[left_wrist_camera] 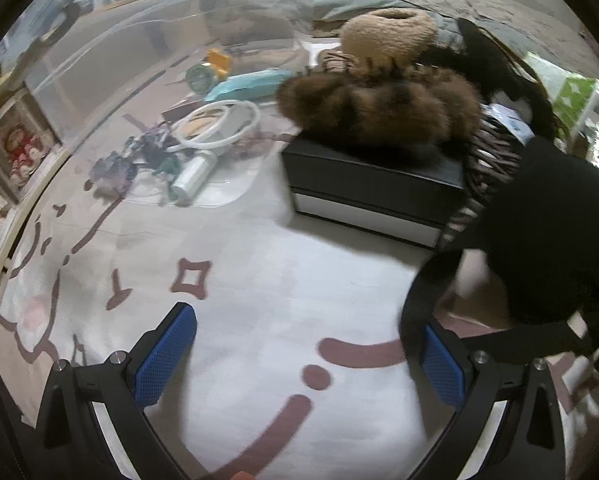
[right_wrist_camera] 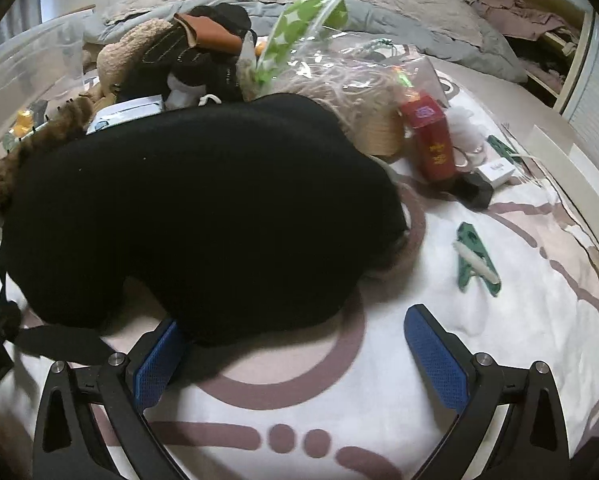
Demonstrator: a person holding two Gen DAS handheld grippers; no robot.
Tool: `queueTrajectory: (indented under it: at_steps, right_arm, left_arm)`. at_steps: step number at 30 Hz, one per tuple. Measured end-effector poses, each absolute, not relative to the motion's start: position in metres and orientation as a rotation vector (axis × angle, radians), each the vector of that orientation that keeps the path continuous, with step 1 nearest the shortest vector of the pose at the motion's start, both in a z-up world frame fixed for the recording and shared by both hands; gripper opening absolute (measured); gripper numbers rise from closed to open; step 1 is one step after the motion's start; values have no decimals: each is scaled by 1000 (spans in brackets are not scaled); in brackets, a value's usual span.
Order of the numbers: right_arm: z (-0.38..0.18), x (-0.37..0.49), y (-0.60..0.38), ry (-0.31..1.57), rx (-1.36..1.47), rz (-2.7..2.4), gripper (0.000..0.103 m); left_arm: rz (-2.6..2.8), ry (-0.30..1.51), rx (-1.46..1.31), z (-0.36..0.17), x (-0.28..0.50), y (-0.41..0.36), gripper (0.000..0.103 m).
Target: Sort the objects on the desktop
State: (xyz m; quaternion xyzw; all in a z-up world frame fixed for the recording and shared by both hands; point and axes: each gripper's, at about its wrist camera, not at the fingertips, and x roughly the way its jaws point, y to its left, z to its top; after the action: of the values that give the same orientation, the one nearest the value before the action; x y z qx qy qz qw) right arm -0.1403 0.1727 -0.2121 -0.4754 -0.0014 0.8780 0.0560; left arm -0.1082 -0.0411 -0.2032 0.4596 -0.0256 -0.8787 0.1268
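My left gripper (left_wrist_camera: 305, 360) is open over the white patterned bedspread (left_wrist_camera: 259, 280), nothing between its blue pads. A black strap (left_wrist_camera: 411, 312) of a black knit item (left_wrist_camera: 559, 232) hangs just above its right pad. A black box (left_wrist_camera: 371, 184) lies ahead, with a brown fur piece (left_wrist_camera: 379, 108) on top. My right gripper (right_wrist_camera: 299, 356) is also open. The big black knit item (right_wrist_camera: 199, 208) lies right in front of it, its edge overlapping the left pad (right_wrist_camera: 159, 364). A green clothespin (right_wrist_camera: 475, 260) lies to the right on the bedspread.
Far left: a white ring (left_wrist_camera: 219, 124), a clear bottle (left_wrist_camera: 191, 176), a teal pouch (left_wrist_camera: 247, 84) and a clear plastic bin (left_wrist_camera: 99, 40). Behind the knit item: a red box (right_wrist_camera: 431, 140), a small white box (right_wrist_camera: 497, 170), a small black box (right_wrist_camera: 475, 192), a green-patterned bag (right_wrist_camera: 307, 24) and gloves (right_wrist_camera: 203, 40).
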Motion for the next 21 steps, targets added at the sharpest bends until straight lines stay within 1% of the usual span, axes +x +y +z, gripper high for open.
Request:
queueTrajectory:
  at_steps: [3, 5, 14, 18, 20, 21]
  right_arm:
    - [-211, -136, 176, -91, -1409, 2640, 103]
    - [-210, -134, 179, -114, -1396, 2628, 103]
    - [-201, -120, 210, -108, -1399, 2563, 103]
    - [-195, -114, 212, -152, -1380, 2532, 103]
    - [-195, -114, 218, -195, -1356, 2497, 103]
    - [-194, -112, 224, -187, -1349, 2491, 103]
  left_arm:
    - [-2541, -56, 1331, -203, -109, -47, 103]
    - [-2536, -61, 1324, -202, -109, -49, 103]
    - [-2536, -65, 1307, -196, -101, -51, 103]
    - [-2527, -53, 1288, -189, -97, -54, 103]
    - [-2486, -83, 1236, -184, -95, -59, 103]
    - [-2478, -82, 1221, -181, -93, -63, 103]
